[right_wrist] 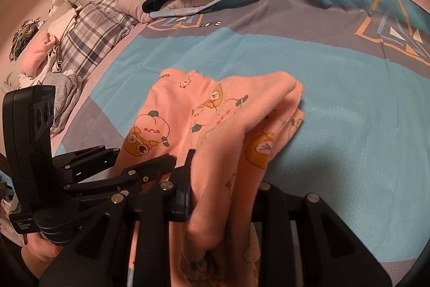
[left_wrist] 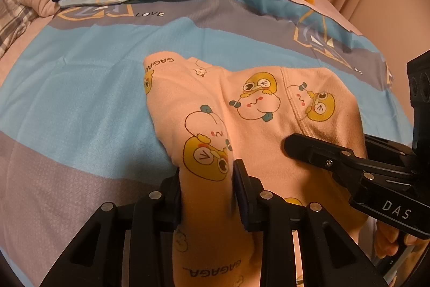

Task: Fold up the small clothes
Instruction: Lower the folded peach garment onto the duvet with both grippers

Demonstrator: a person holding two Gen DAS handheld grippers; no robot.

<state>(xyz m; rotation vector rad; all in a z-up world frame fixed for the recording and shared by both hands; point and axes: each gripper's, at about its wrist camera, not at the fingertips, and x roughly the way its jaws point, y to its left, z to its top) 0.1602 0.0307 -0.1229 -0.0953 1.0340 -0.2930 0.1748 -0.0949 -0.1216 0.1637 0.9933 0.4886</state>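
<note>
Pink cartoon-print garment, soft knit, bunched on blue bedspread; left gripper and right gripper each clamped on a fold

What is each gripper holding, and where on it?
Both hold the pink printed garment: left gripper on a bunched near fold, right gripper on another near fold.

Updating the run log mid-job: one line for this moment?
left tool: shut on pink garment | right tool: shut on pink garment | far end on bedspread | fold unfinished
</note>
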